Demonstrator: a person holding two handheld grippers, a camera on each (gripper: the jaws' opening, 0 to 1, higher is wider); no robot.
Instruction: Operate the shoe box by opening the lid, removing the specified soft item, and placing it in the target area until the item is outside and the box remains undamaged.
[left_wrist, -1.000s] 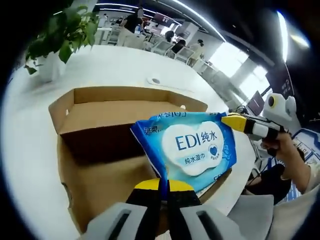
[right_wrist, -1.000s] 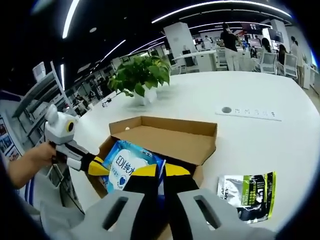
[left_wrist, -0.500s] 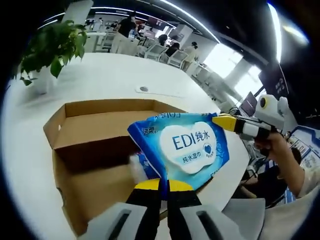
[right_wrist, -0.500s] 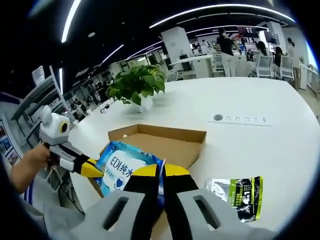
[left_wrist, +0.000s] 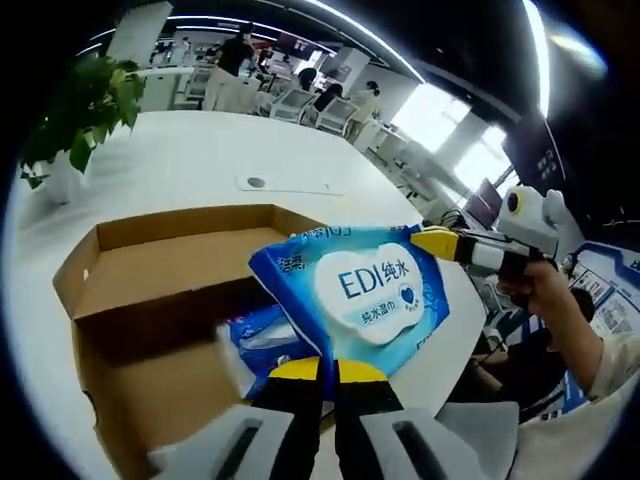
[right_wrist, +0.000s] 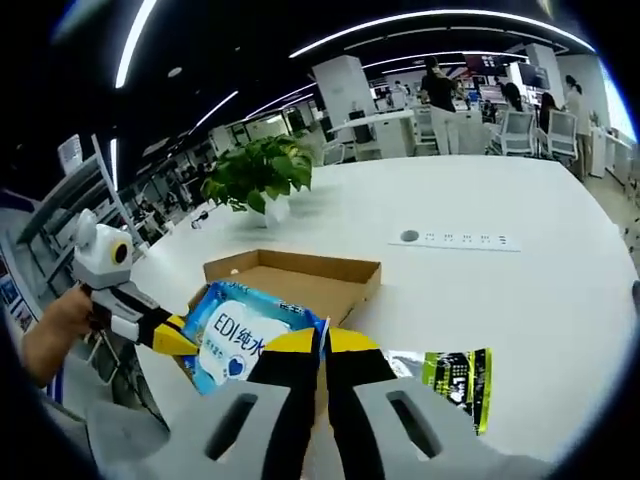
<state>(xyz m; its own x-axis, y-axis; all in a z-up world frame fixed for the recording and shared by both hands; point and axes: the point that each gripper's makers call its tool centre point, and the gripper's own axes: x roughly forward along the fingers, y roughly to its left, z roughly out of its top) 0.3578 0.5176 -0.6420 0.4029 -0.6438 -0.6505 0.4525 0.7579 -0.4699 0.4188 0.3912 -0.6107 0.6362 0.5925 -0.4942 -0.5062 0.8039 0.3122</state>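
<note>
Lifted since a second ago: your blue wet-wipes pack (left_wrist: 352, 296) now rides higher over the open shoe box (left_wrist: 170, 300), and the box has dropped lower and smaller in both views
Left gripper (left_wrist: 320, 368): your jaws are pinched on the pack's lower edge
Right gripper (right_wrist: 322, 340): closed on the pack's other edge; its yellow tip meets the pack's corner in the left gripper view (so both tools carry it)
Newly exposed: a second blue packet (left_wrist: 268, 338) lies on the box floor, uncovered as the pack rose
Box: lid flap folded back, cardboard looks intact
Beside the box: a green-and-black pouch (right_wrist: 455, 378) on the white table (right_wrist: 480, 280)
Task standing: pack out of the box but airborne; you probably have only the set-down left
</note>
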